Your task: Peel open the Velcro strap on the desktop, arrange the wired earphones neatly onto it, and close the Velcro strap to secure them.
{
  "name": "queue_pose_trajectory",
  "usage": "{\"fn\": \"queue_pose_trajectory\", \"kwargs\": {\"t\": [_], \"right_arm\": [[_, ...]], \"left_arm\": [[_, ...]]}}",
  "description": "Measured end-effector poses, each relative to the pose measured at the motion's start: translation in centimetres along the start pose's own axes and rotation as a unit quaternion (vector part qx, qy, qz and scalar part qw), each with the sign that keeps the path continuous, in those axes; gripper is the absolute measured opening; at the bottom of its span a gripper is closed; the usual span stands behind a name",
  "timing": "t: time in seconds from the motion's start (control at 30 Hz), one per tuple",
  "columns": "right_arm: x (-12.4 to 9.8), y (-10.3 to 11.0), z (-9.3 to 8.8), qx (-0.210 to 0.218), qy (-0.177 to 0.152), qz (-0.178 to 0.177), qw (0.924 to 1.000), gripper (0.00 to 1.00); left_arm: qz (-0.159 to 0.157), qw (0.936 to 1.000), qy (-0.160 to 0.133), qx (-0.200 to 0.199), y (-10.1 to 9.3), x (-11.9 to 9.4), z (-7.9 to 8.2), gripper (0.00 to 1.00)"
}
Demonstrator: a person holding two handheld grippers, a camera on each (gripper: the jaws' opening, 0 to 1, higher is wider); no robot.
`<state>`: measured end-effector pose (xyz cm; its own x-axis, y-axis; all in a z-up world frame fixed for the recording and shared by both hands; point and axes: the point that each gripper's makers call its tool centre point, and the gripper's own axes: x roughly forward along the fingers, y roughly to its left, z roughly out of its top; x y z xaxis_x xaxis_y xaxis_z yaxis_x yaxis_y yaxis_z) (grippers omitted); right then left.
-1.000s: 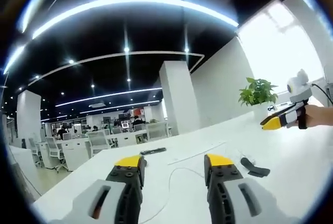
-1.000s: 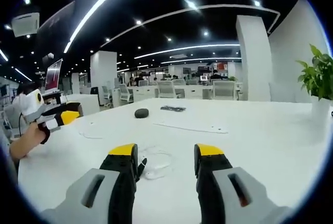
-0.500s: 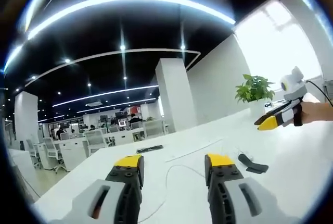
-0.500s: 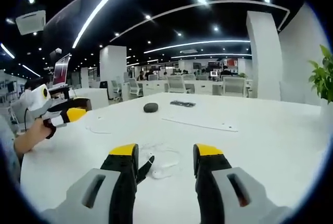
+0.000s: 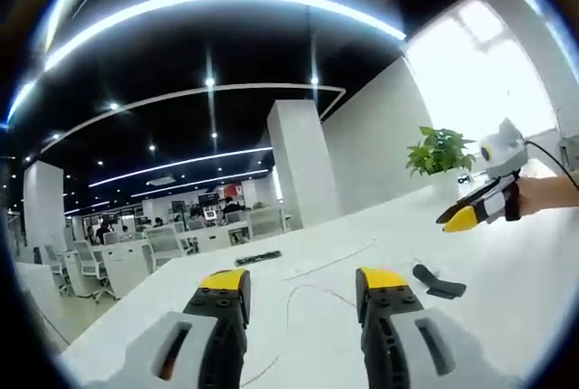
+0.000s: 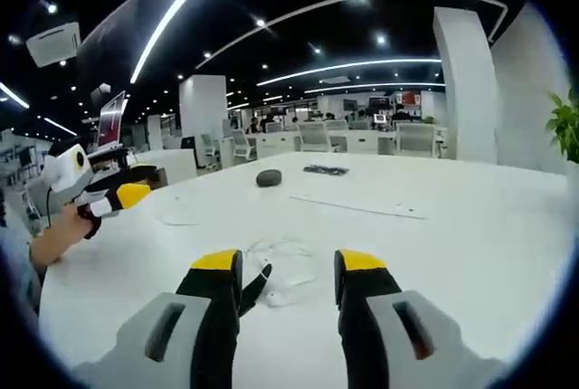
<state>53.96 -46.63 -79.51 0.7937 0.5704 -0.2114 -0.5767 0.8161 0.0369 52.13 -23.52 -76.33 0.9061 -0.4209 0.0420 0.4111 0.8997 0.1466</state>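
My left gripper point(image 5: 301, 282) had its 2 yellow-tipped jaws spread apart with nothing between them, held above the white desktop point(image 5: 507, 289). A thin white wire of the earphones point(image 5: 291, 303) ran up through the gap between the jaws, toward 12 o'clock. At about 2 o'clock from the jaws the dark Velcro strap point(image 5: 436, 282) lay flat on the desk, just beyond the right jaw tip and apart from it. Farther out at 2 o'clock I saw my right gripper point(image 5: 463, 217) held in a hand point(image 5: 545, 195) above the desk, and behind it a potted plant point(image 5: 441, 156).

My right gripper point(image 6: 286, 262) was likewise wide open and empty. Just ahead of the jaws, between the tips and slightly toward 12 o'clock, lay the loose coil of white earphones point(image 6: 283, 273), with a dark strip touching the left jaw tip; I could not tell what that strip was. At 10 o'clock my left gripper point(image 6: 123, 196) hung over the desk edge. Farther at 12 o'clock sat a dark rounded object point(image 6: 269, 177) and a flat dark item point(image 6: 326, 170).
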Motion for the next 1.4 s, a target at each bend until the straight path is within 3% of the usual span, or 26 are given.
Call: {"fn": "queue_pose_trajectory", "kwargs": {"t": [0.4,1.4], "right_arm": [[0.8,0.3,-1.0,-0.001,0.015,0.014,0.9998,0.40],[2.3,3.7,-4.5,0.011,0.066,0.079,0.9946,0.31]], "left_arm": [[-0.006,1.0000,0.000,-0.004,-0.2,0.1,0.0,0.50],[-0.015,0.9998,-0.001,-0.012,-0.4,-0.2,0.3,0.50]]}}
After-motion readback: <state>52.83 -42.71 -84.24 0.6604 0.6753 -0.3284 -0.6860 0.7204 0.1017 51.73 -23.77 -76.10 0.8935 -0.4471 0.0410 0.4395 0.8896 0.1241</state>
